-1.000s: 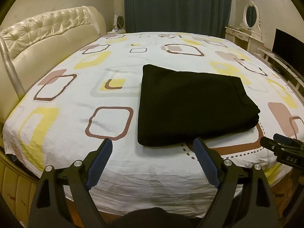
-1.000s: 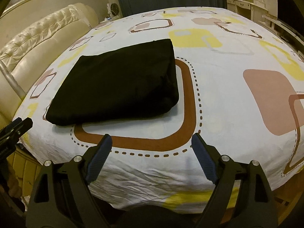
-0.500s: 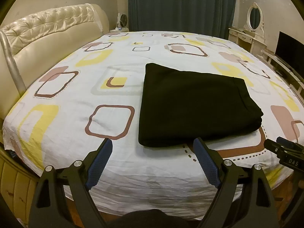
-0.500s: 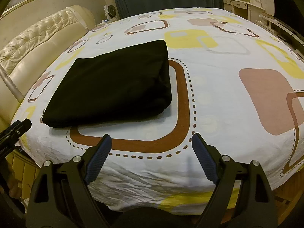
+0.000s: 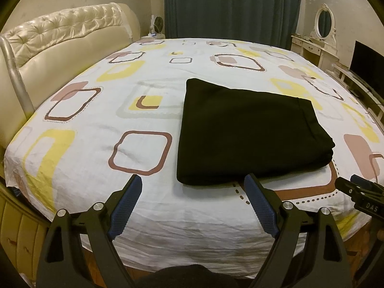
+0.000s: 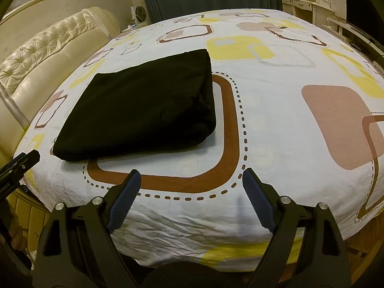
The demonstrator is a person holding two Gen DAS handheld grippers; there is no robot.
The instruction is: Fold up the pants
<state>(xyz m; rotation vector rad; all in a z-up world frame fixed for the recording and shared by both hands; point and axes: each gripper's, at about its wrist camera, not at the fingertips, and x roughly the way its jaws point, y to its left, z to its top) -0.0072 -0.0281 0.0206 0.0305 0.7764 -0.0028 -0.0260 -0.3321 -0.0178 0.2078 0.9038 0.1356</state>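
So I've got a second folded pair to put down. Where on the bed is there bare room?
Bare sheet lies between the folded black pants and the tufted headboard, and more right of the pants toward the dresser. The front strip by both claws is narrow.

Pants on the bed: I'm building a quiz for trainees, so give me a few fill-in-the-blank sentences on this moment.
1. The pants are the colour ____.
2. The pants lie folded on the ____.
3. The jaws of the left gripper and the right gripper stand ____, holding nothing.
4. Left of the bedsheet, in the left wrist view, the headboard is tufted and coloured ____.

Missing words: black; bed; open; cream
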